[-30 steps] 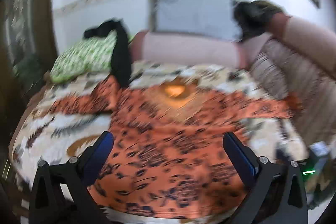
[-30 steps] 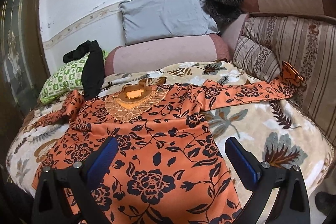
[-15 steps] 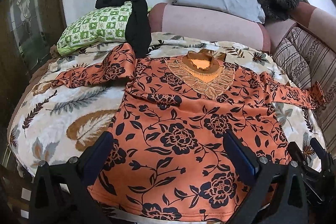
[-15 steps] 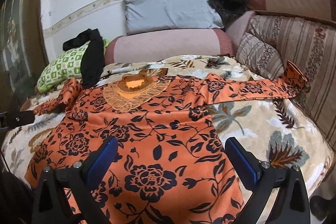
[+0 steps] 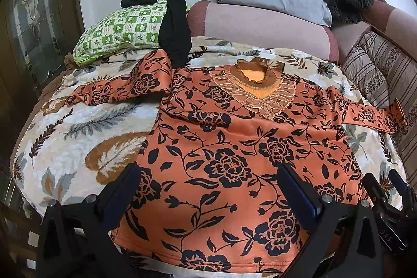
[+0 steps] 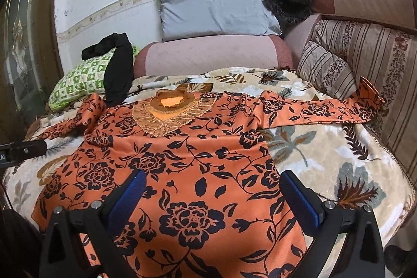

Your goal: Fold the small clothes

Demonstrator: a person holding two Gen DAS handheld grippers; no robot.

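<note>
Blouse (image 5: pixel 234 147) in orange with black flowers lies flat, front up, on the blanket (image 5: pixel 78 137), sleeves out to both sides. I hold my left gripper (image 5: pixel 211 189) and right gripper (image 6: pixel 212 196) above its hem, both jaws wide and empty. Black cloth (image 5: pixel 174 25) drapes a green pillow (image 5: pixel 122 33) behind.

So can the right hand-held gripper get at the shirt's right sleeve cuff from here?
Probably yes: the right hand-held gripper is open above the orange shirt, and nothing lies between it and the sleeve cuff by the striped cushion.

Soft even daylight; sharp focus; strong fisheye edge warping
</note>
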